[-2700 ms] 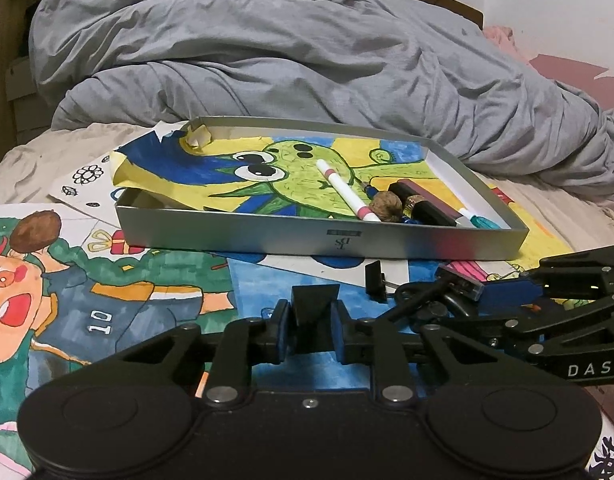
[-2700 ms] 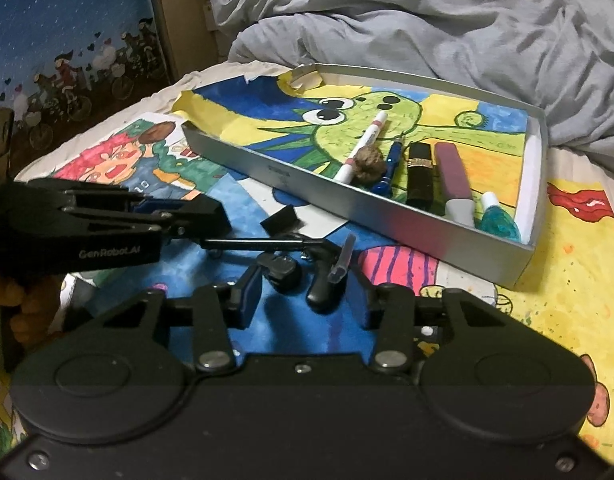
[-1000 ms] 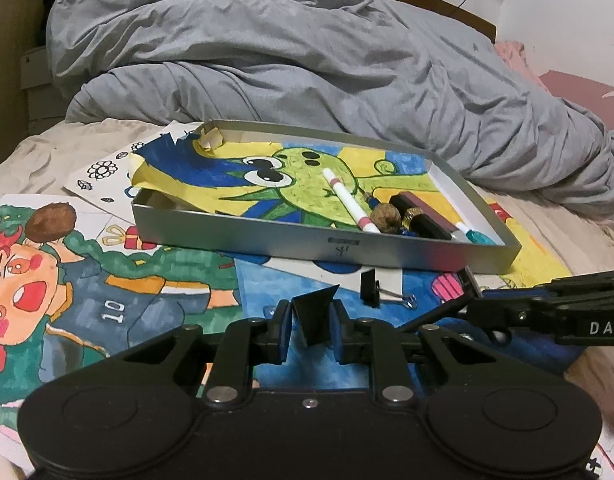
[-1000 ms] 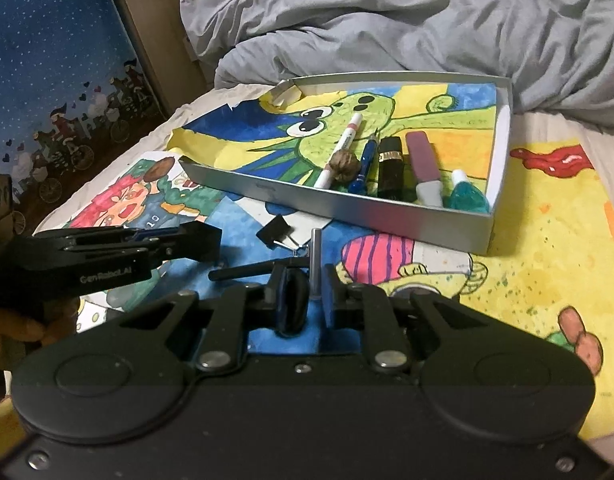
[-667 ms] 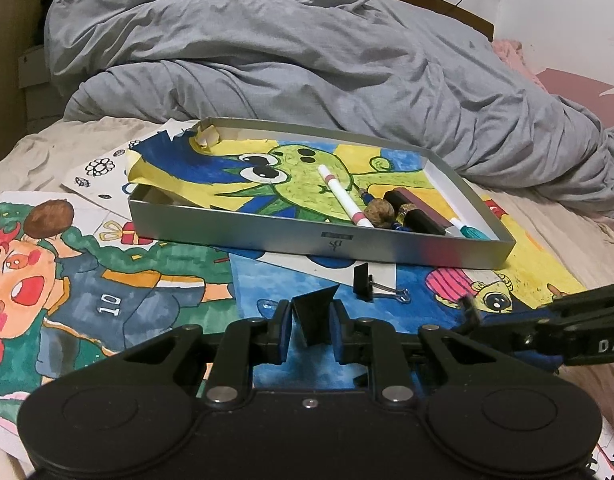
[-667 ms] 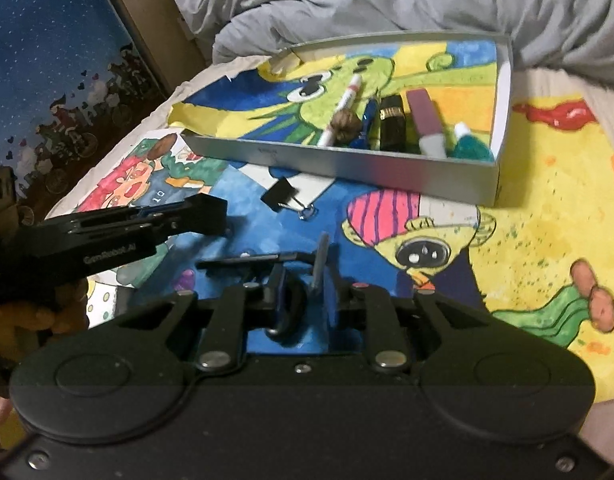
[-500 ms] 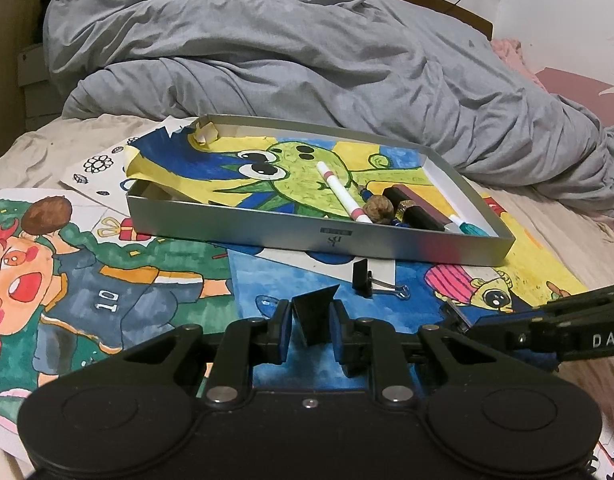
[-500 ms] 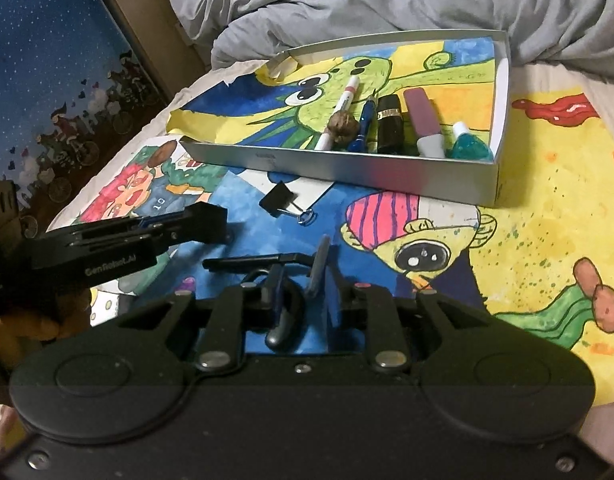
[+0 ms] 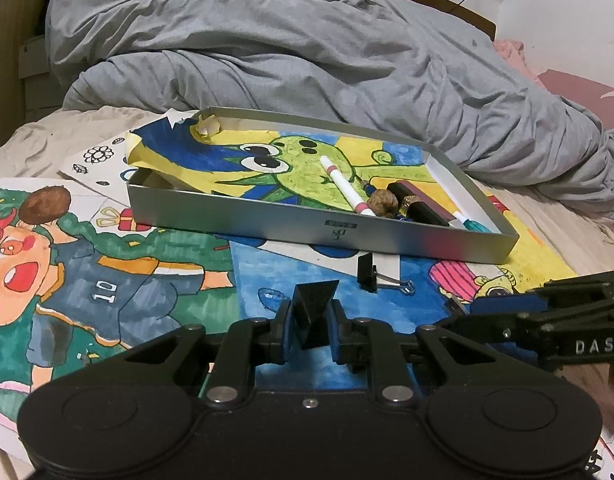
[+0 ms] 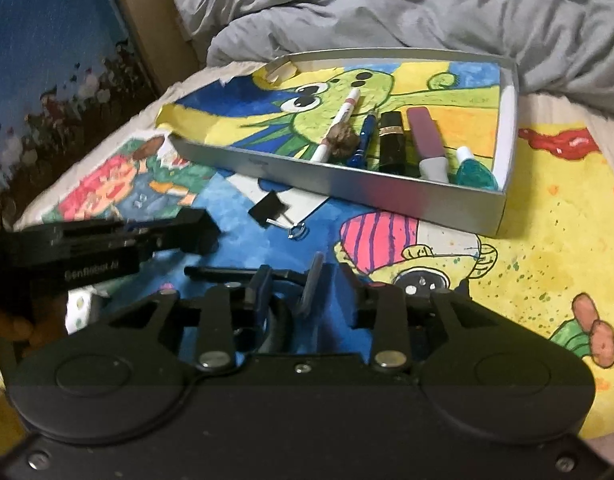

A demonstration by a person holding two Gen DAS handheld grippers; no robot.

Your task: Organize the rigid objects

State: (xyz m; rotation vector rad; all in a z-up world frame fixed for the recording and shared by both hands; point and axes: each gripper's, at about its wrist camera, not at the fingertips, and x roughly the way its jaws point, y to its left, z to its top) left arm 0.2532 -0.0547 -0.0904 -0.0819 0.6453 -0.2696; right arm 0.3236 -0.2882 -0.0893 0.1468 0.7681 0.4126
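Note:
My left gripper (image 9: 311,320) is shut on a small black wedge-shaped piece (image 9: 313,300), low over the drawings. A black binder clip (image 9: 366,278) lies just ahead of it, in front of the silver tray (image 9: 387,236). The tray holds a white marker (image 9: 345,190), a walnut (image 9: 383,204), a black lipstick (image 10: 391,140), a pink-capped tube (image 10: 425,140) and a teal bottle (image 10: 475,176). My right gripper (image 10: 303,288) has its jaws opening. Between them stand a grey stick (image 10: 311,284) and a dark frame with a thin black arm (image 10: 235,271); the pads look clear of the stick.
Coloured drawings (image 9: 107,280) cover the bed around the tray. A rumpled grey duvet (image 9: 307,60) lies behind it. The right gripper's side (image 9: 547,320) reaches in from the right in the left wrist view; the left gripper's tip (image 10: 195,232) enters the right wrist view from the left.
The right gripper's jaws have spread apart around the grey stick and dark frame, and the stick now leans. The left gripper keeps its hold on the black wedge.

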